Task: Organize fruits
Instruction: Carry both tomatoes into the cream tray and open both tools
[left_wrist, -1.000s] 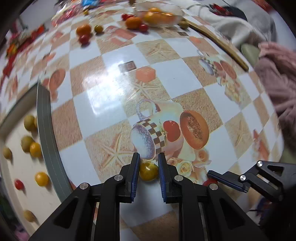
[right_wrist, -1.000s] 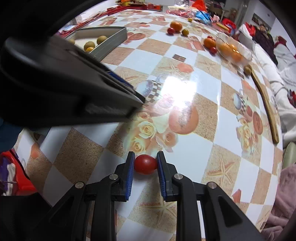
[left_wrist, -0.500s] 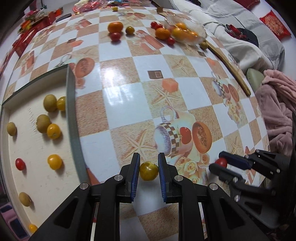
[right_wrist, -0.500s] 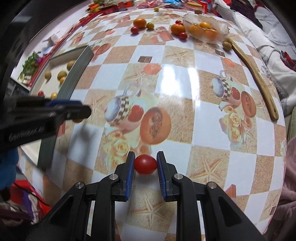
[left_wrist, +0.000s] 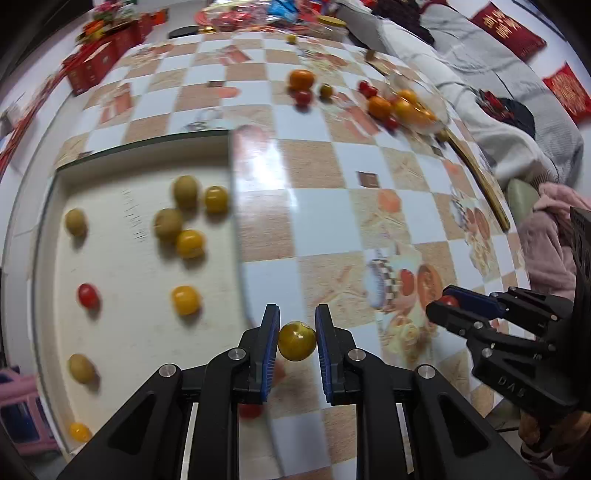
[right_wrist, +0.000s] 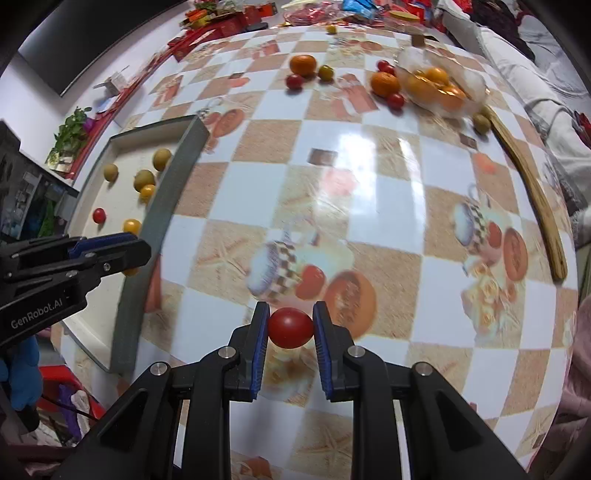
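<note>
The left gripper (left_wrist: 296, 339) is clamped on a small round yellow-green tomato (left_wrist: 296, 340), glossy, with a dimpled stem scar on top; it hangs just right of the near edge of the shallow rectangular tray with a grey rim (left_wrist: 234, 206); the right gripper (right_wrist: 289, 328) pinches a smooth oval red cherry tomato (right_wrist: 290, 328) above the glossy checkered tablecloth printed with cups and roses (right_wrist: 369, 192) — shiny, beige and white squares. In the tray's pale matte floor lie scattered yellow, olive-green and red fruits, blurred in the left view; far right stands a clear glass bowl of orange fruits (right_wrist: 439, 86), with loose oranges and red tomatoes beside it — a long curved wooden stick (right_wrist: 532, 192) lies along the right edge.
</note>
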